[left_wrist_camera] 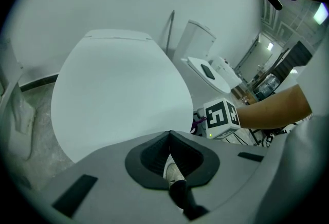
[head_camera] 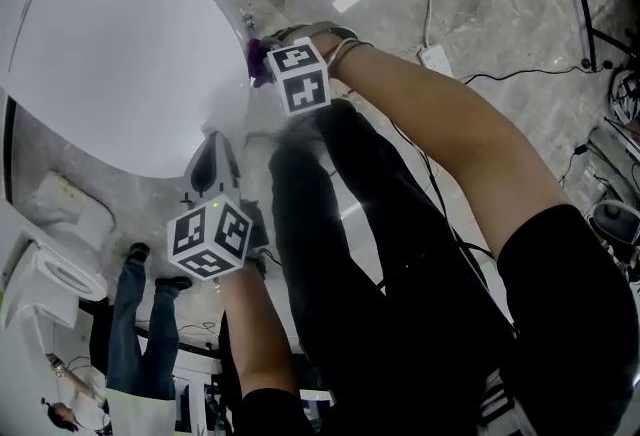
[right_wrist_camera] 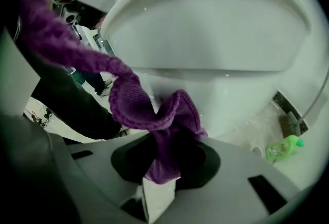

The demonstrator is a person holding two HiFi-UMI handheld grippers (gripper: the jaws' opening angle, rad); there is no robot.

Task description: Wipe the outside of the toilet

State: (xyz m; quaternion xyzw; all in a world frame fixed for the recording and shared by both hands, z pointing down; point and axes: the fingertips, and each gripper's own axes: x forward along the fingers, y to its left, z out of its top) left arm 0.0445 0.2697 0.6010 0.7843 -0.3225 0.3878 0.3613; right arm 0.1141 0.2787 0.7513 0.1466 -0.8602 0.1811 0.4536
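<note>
Just beside the toilet (right_wrist_camera: 221, 38), right tongs (right_wrist_camera: 162, 161) clamp a purple cloth (right_wrist_camera: 131, 102). Left tongs (left_wrist_camera: 170, 140) pressed together, empty, near the lid (left_wrist_camera: 118, 89).

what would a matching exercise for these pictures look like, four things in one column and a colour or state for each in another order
1 cloth
2 toilet lid
3 bottle
4 left gripper

a green
b purple, clamped in the right gripper
c white, closed
d jaws together, nothing held

Pairs: 1-b, 2-c, 3-a, 4-d
</note>
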